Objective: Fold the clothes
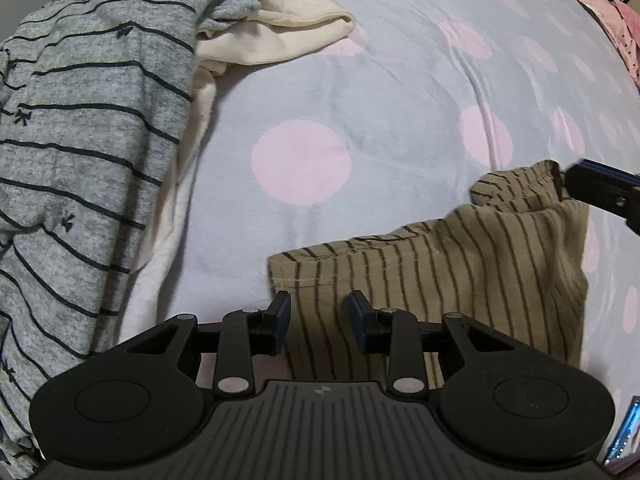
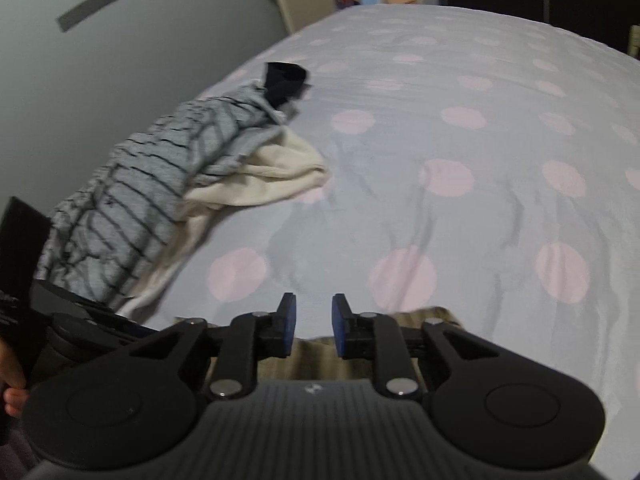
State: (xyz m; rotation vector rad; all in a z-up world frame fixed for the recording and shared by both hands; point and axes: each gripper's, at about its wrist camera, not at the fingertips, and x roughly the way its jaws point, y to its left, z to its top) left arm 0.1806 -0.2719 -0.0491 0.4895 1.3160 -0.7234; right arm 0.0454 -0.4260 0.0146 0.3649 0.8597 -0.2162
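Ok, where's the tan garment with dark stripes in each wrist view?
Left wrist: tan striped garment lies lower right, under the left tool.
Right wrist: only a strip of it shows at the bottom, behind the right tool.
Shared landmark: cream cloth beside the grey striped top.

Left wrist steep, close over bedspread [image 1: 360,80]; right shallower; both share it.
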